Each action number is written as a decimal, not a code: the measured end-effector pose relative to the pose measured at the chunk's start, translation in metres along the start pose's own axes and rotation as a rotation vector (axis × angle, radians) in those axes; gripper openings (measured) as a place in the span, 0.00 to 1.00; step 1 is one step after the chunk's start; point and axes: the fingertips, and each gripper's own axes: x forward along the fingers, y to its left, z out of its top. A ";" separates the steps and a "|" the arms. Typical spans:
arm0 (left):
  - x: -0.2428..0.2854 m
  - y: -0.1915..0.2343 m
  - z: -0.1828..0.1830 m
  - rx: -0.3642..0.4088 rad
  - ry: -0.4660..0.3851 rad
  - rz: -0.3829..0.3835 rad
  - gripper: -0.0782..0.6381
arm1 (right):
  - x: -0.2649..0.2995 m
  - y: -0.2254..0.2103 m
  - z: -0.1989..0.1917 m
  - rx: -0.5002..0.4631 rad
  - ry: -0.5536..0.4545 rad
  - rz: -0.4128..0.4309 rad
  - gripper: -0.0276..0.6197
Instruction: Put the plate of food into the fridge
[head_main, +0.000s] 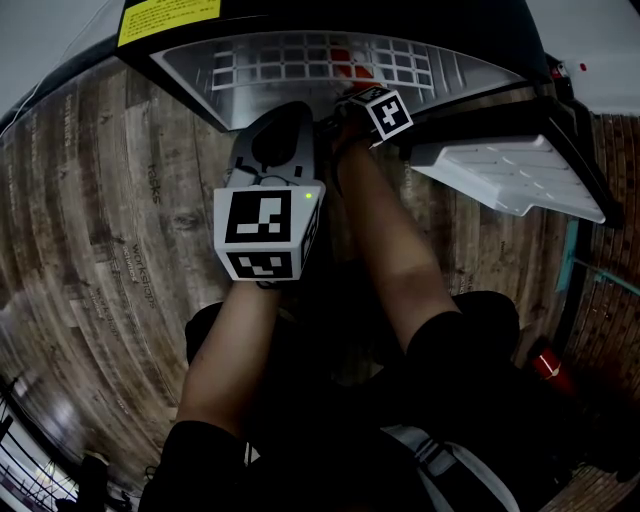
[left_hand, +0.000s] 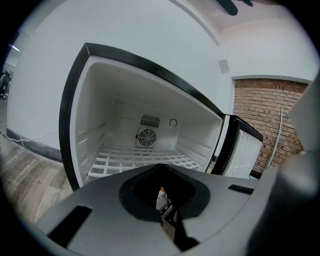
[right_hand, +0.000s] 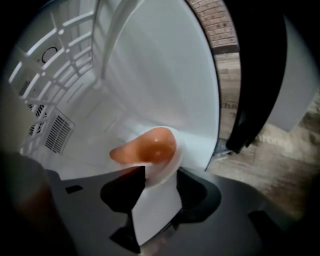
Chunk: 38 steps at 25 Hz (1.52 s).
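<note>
A white plate (right_hand: 169, 165) carrying an orange-brown piece of food (right_hand: 147, 146) rests on the white floor inside the open fridge (right_hand: 150, 75). My right gripper (right_hand: 162, 174) is open, and the plate's near rim lies in the gap between its jaws. In the head view only its marker cube (head_main: 386, 113) shows, at the fridge mouth under the wire shelf (head_main: 320, 65). The plate itself is hidden there. My left gripper (head_main: 285, 125) hangs in front of the fridge, shut and empty. In its own view the left gripper (left_hand: 161, 167) faces the bare wire shelf (left_hand: 142, 157).
The fridge door (head_main: 515, 170) stands swung open at the right, with the door (left_hand: 245, 145) edge-on in the left gripper view. A fan grille (left_hand: 147, 137) sits on the back wall. Wood-plank floor (head_main: 90, 250) surrounds the fridge, and a brick wall (left_hand: 270, 115) rises at the right.
</note>
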 end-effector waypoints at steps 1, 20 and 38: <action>0.000 0.000 0.000 0.000 -0.001 -0.001 0.10 | -0.001 -0.002 0.000 0.016 0.005 -0.014 0.35; 0.013 -0.015 -0.014 0.035 0.048 0.000 0.10 | -0.040 -0.012 -0.020 -0.077 0.060 0.182 0.06; 0.020 -0.026 -0.015 0.071 0.055 0.070 0.10 | -0.247 0.065 0.048 -1.032 -0.489 0.531 0.06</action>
